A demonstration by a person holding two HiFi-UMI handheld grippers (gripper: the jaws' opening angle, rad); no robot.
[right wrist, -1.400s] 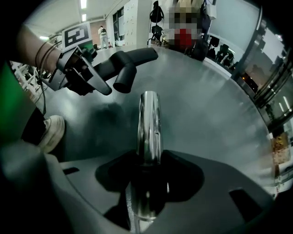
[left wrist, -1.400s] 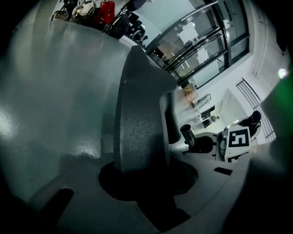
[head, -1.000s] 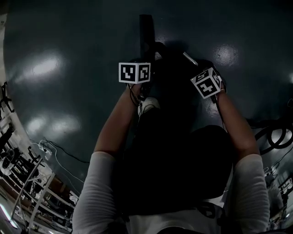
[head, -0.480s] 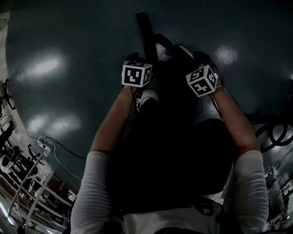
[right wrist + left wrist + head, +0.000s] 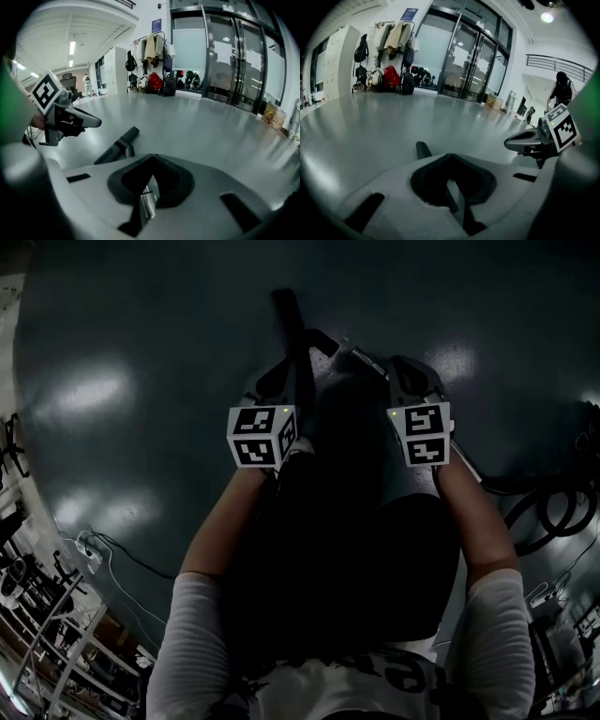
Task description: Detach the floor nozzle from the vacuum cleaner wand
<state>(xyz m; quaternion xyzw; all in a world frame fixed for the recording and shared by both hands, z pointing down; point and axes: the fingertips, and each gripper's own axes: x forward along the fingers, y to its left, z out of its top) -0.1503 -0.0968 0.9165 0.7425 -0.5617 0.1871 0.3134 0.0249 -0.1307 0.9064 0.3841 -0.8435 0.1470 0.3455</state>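
The left claw (image 5: 270,381) and the right claw (image 5: 410,371) have just closed, both empty. They hover over the floor nozzle (image 5: 292,329) lying on the floor (image 5: 141,334).

Glossy grey floor (image 5: 370,126), glass doors (image 5: 473,65), loaded coat rack (image 5: 397,40), white lockers (image 5: 337,61), ceiling lights (image 5: 72,48)
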